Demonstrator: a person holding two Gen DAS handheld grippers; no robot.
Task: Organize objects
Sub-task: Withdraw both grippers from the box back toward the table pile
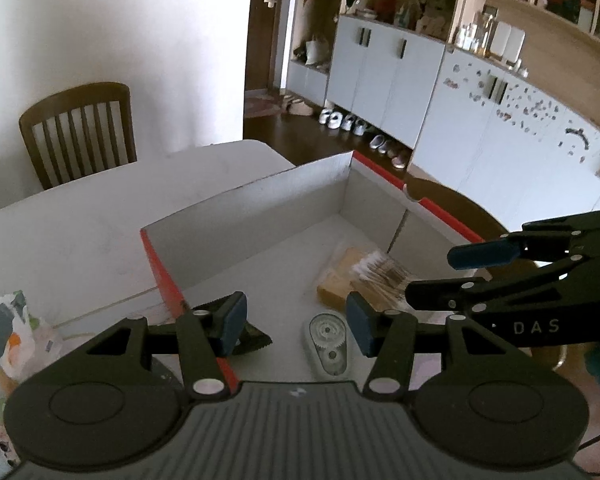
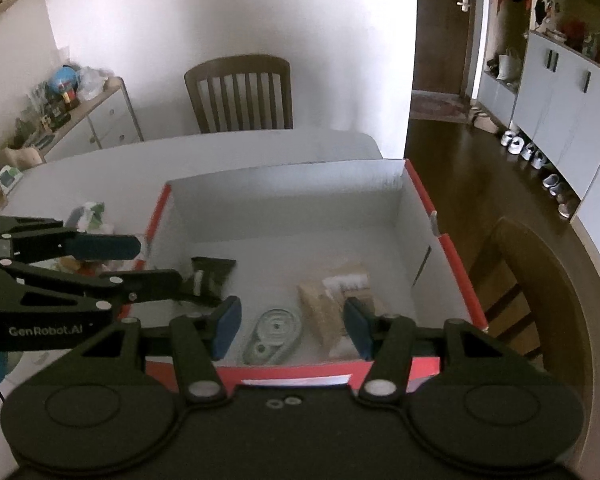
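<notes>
The red-edged cardboard box (image 2: 456,268) sits on the white worktop (image 1: 60,240), and most of what is being organized already lies on its floor. A correction tape dispenser (image 2: 274,336) rests near the front wall, and just beside it on the right is a bag of cotton swabs (image 1: 376,276) lying on tan packets. A dark serrated-edge sachet (image 2: 210,276) lies toward the left wall. Outside the box, on the worktop to its left, is a crumpled printed plastic bag (image 1: 16,332).

The left gripper (image 1: 296,324) hovers over the box's left front corner with its jaws wide apart and nothing between them. The right gripper (image 2: 290,326) is likewise spread wide and empty above the front wall.

The plastic bag looks the likeliest thing left to move. It should be light, soft and slippery, so pinch a gathered fold of the film rather than its bulging side. The sachet is thin and limp: take it by an edge.
</notes>
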